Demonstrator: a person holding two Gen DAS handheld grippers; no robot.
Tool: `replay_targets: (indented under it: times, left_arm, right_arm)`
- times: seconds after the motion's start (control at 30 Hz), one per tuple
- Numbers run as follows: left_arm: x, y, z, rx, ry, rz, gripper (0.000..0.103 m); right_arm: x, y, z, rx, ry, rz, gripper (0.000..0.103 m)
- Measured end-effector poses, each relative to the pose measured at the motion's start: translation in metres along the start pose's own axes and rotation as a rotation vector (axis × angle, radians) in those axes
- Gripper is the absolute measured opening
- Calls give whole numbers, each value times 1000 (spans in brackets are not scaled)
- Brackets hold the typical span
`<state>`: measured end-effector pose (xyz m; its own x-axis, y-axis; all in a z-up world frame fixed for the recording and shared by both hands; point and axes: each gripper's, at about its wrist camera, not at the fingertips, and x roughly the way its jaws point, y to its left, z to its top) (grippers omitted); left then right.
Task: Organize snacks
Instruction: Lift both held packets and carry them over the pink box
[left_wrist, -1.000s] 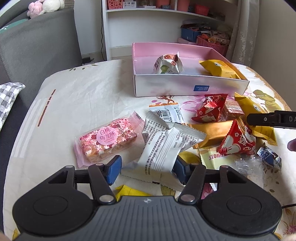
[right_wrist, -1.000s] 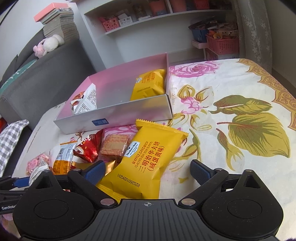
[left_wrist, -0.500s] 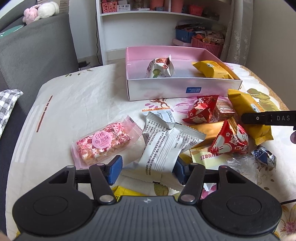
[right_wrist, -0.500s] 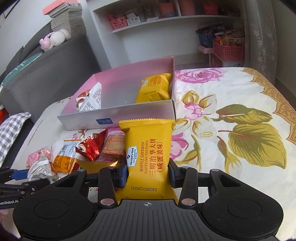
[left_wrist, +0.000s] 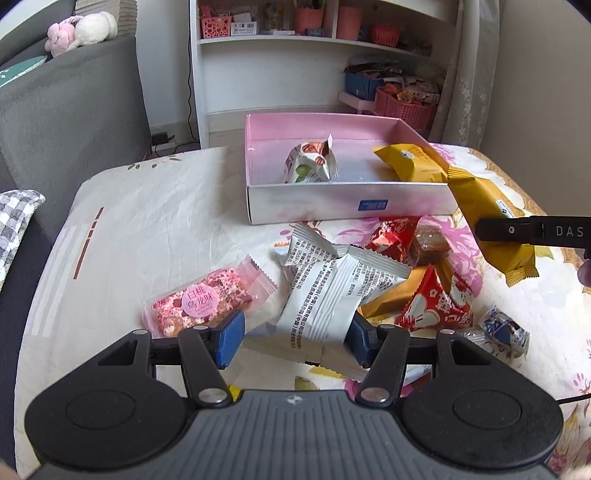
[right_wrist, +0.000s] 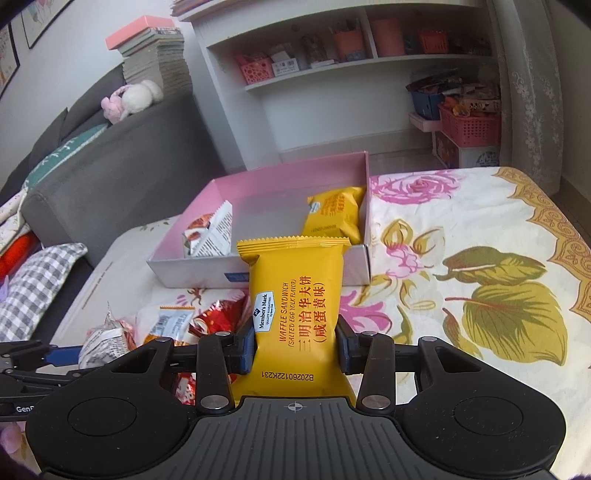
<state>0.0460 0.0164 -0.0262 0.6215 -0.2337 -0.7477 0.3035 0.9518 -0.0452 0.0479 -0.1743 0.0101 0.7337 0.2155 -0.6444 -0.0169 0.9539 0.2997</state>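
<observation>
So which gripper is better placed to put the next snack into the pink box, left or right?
Right. The right gripper is shut on the yellow waffle sandwich pack, lifted just in front of the pink box. The left gripper is open around a white packet on the table.

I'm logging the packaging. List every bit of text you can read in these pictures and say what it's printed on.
"Member's Mark", "WAFFLE SANDWICH (SALTED EGG YOLK FLAVOR)", "三明治华夫饼 (咸蛋黄味)", "B20260122K231": yellow packet held in the right tongs.
"白桃乌龙味": pink snack bar.
"DAS": arm of the right tongs, cut off at the frame edge.
"GenR": left tongs, also cut off.
White packets: fine print too small.
Blue label on the pink box: blurred.
</observation>
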Motion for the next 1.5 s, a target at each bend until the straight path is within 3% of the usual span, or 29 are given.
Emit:
replay_targets:
  times: [0.33,0.67,1.13,1.5]
  left_arm:
    - [-8,-6,24,-35,-84,-7,55]
    - [5,-7,54,-122,-112,3,55]
    - [48,3,107,-89,-144,79,55]
    - [83,12,124,-85,-142,92,55]
  right_arm:
    - [-4,-1,24,41,-57,18,40]
    - [15,2,49,98,-91,54,40]
    - [52,0,69,195,-90,152,40]
    - [84,-3,72,218,-80,145,40]
